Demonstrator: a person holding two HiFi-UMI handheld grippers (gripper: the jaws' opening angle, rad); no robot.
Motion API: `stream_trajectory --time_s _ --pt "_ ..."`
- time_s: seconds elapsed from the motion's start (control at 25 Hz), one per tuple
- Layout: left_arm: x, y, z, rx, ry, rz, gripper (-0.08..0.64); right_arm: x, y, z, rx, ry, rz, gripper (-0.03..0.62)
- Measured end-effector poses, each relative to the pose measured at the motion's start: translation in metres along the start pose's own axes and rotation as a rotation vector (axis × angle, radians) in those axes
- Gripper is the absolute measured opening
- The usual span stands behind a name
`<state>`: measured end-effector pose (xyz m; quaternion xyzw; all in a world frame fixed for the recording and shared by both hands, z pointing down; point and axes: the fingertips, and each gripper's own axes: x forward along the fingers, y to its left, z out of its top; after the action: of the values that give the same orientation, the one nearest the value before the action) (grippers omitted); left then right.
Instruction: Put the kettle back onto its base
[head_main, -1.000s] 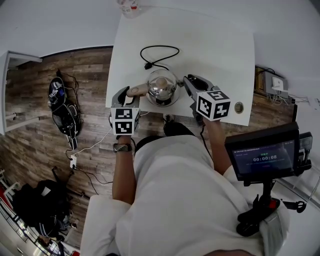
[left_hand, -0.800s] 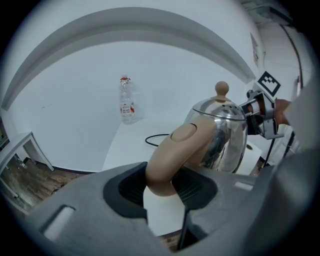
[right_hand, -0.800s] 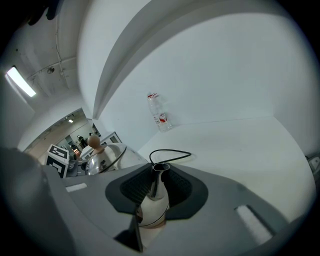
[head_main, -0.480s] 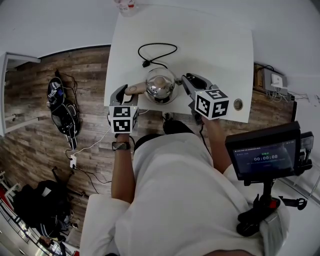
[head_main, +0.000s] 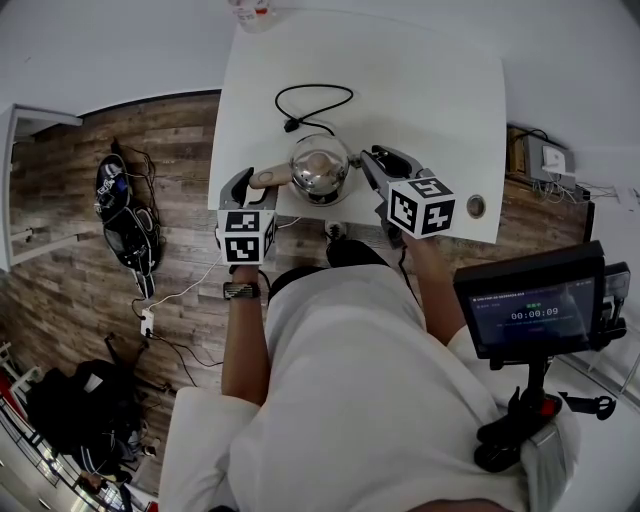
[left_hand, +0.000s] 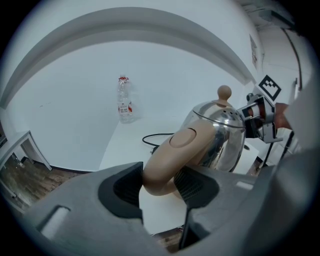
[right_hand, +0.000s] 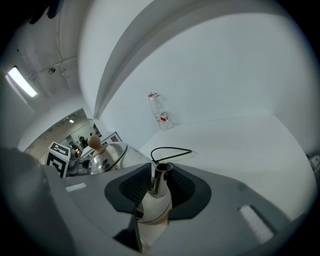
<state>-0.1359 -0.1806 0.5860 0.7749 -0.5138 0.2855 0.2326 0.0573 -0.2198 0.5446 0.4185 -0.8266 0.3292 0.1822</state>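
A shiny steel kettle with a tan knob stands near the front edge of the white table; a dark rim shows under it, with the base otherwise hidden. My left gripper straddles its tan handle. Those jaws are opening, the handle lying loose between the pads. My right gripper straddles the steel spout from the other side. Its jaws are opening too, with dark pad visible on both sides of the spout. The kettle body shows to the left in the right gripper view.
A black power cord loops on the table behind the kettle. A clear water bottle stands at the far edge by the wall. A round grommet sits at the table's right front. A monitor stands at right; bags lie on the floor at left.
Kettle and both grippers keep their places; the whole picture has only shifted slightly. No clear widening of the jaws shows in the head view.
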Motion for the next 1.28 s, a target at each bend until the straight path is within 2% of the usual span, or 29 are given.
stream_trajectory --time_s 0.52,0.76,1.0,1.28 --pt "-0.009 0.01 -0.012 0.005 0.009 0.026 0.192 -0.004 -0.015 0.002 -0.001 -0.026 -0.04 0.115" --pt "-0.056 0.009 -0.022 0.033 0.015 0.037 0.192 -0.044 0.009 -0.002 -0.016 -0.065 -0.061 0.115" --pt "-0.061 0.016 -0.006 0.039 -0.034 0.033 0.192 -0.048 0.005 0.01 -0.025 -0.105 -0.077 0.115" --pt "-0.062 0.022 0.036 0.076 -0.096 0.032 0.19 -0.054 -0.002 0.03 -0.016 -0.164 -0.112 0.109"
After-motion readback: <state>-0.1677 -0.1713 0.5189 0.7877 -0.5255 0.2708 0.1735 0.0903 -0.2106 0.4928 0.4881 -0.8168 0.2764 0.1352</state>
